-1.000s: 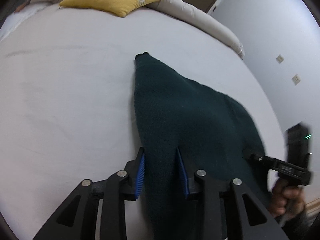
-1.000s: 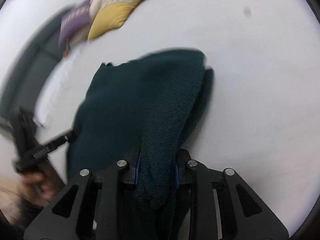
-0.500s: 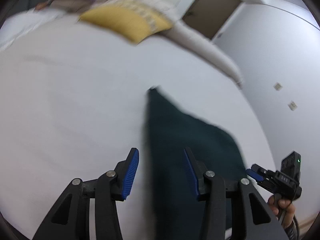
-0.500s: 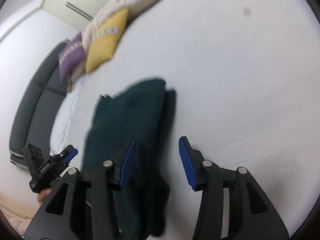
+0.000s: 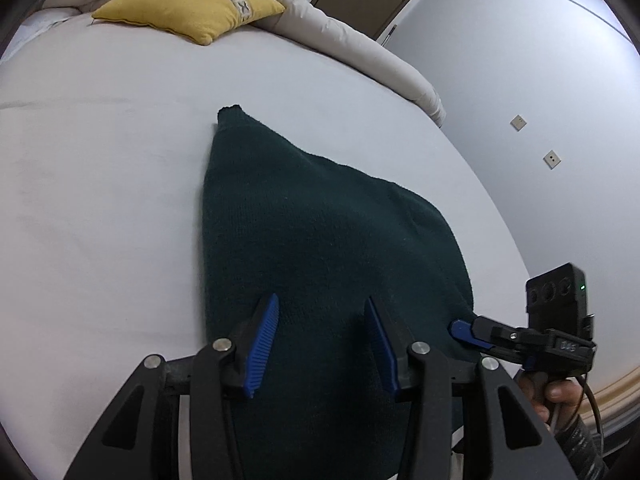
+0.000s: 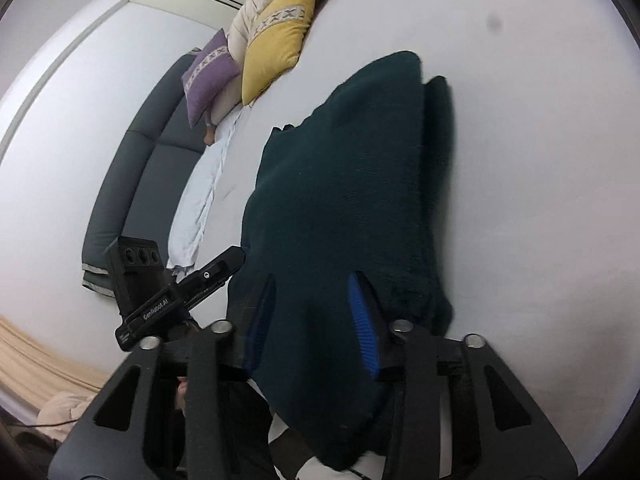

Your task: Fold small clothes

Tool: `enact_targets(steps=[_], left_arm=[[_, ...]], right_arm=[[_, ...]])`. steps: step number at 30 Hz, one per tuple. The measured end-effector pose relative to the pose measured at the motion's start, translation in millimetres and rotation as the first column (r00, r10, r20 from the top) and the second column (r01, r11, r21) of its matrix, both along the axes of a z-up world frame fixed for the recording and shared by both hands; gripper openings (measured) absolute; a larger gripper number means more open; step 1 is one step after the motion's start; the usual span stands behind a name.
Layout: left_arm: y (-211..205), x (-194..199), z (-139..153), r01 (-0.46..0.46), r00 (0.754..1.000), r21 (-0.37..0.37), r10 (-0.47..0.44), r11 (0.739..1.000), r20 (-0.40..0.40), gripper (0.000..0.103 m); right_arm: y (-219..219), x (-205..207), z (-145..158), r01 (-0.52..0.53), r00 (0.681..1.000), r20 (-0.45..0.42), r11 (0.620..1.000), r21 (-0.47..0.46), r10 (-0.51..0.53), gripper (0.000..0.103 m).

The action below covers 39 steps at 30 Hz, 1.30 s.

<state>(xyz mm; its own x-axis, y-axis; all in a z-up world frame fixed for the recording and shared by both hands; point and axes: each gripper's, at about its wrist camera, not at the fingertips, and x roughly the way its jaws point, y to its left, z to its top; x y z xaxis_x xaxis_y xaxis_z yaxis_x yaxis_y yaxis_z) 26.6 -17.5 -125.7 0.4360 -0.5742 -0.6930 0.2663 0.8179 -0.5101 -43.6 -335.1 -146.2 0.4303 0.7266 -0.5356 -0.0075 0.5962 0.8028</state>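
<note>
The dark green knitted garment (image 5: 320, 240) lies on the white bed sheet (image 5: 100, 200), one side already folded over onto itself. My left gripper (image 5: 320, 344) stands part open over its near edge, gripping nothing. My right gripper (image 6: 316, 320) has just been closing, cloth between its jaws; I cannot tell whether the pads pinch it. I judge further folds remain.

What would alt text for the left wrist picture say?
A dark green knitted garment lies on a white bed, with the open left claw poised over its near end. The right claw reaches in from the right; a yellow pillow sits beyond.
</note>
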Motion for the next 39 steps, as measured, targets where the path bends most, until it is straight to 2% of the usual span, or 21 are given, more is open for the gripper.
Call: enact_targets(steps=[3,7,8,9,12,14,17,19,22,25,28,29,30,32,34,35,36,39], left_arm=[[6,-6,0,-0.005,1.0,-0.039,0.005,0.999,-0.006,0.048],[33,-14,7,-0.028,0.999,-0.089,0.025,0.996,-0.029,0.048],[38,-17,11,-0.05,0.999,-0.079,0.049,0.996,-0.024,0.057],[47,-22,18,-0.094,0.996,-0.048,0.094,0.994,-0.005,0.07],[64,-36,39,-0.187,0.981,0.016,0.185,0.982,0.062,0.078],[64,-46,51,-0.218,0.971,0.068,0.21,0.974,0.117,0.083],[46,-73,79,-0.296,0.93,0.196,0.235,0.935,0.281,0.103],[33,-88,92,-0.338,0.899,0.242,0.236,0.91,0.368,0.103],[9,-100,117,-0.383,0.861,0.33,0.204,0.863,0.465,0.103],[-5,-111,142,-0.432,0.822,0.341,0.208,0.835,0.531,0.103],[-4,-123,164,-0.472,0.775,0.308,0.222,0.826,0.592,0.103],[-7,-127,170,-0.458,0.774,0.31,0.203,0.833,0.599,0.103],[-10,-126,174,-0.445,0.784,0.333,0.181,0.832,0.594,0.103],[-15,-129,177,-0.44,0.789,0.371,0.154,0.818,0.595,0.103],[-16,-128,173,-0.447,0.794,0.389,0.157,0.806,0.588,0.103],[-18,-128,170,-0.442,0.804,0.398,0.158,0.804,0.573,0.103],[-20,-121,162,-0.421,0.836,0.418,0.166,0.805,0.522,0.103],[-18,-107,138,-0.371,0.888,0.413,0.189,0.832,0.419,0.103]], right_arm=[[-17,-13,3,0.004,1.0,0.012,1.0,0.009,-0.004,0.032],[-33,-29,15,0.025,0.999,0.025,0.999,-0.034,-0.024,0.033],[-41,-38,23,0.057,0.998,0.031,0.995,-0.08,-0.055,0.044],[-43,-41,31,0.079,0.996,0.04,0.991,-0.108,-0.075,0.056],[-56,-60,61,0.115,0.99,0.095,0.982,-0.149,-0.102,0.056],[-49,-66,84,0.136,0.984,0.14,0.967,-0.217,-0.107,0.058],[-29,-75,119,0.165,0.975,0.2,0.925,-0.343,-0.1,0.065],[-9,-76,140,0.208,0.964,0.246,0.868,-0.452,-0.103,0.069],[14,-84,173,0.251,0.948,0.302,0.811,-0.529,-0.097,0.075],[39,-96,202,0.314,0.919,0.387,0.741,-0.593,-0.079,0.091],[57,-111,224,0.369,0.88,0.472,0.704,-0.607,-0.054,0.096],[61,-114,230,0.379,0.872,0.488,0.694,-0.611,-0.047,0.099],[65,-117,237,0.394,0.863,0.502,0.682,-0.616,-0.046,0.099],[71,-121,246,0.427,0.85,0.523,0.66,-0.618,-0.061,0.102],[78,-124,255,0.439,0.844,0.531,0.655,-0.615,-0.068,0.103],[79,-124,255,0.429,0.849,0.525,0.66,-0.617,-0.062,0.103],[81,-123,253,0.415,0.858,0.51,0.661,-0.625,-0.056,0.103],[80,-119,242,0.386,0.894,0.44,0.651,-0.653,-0.089,0.103]])
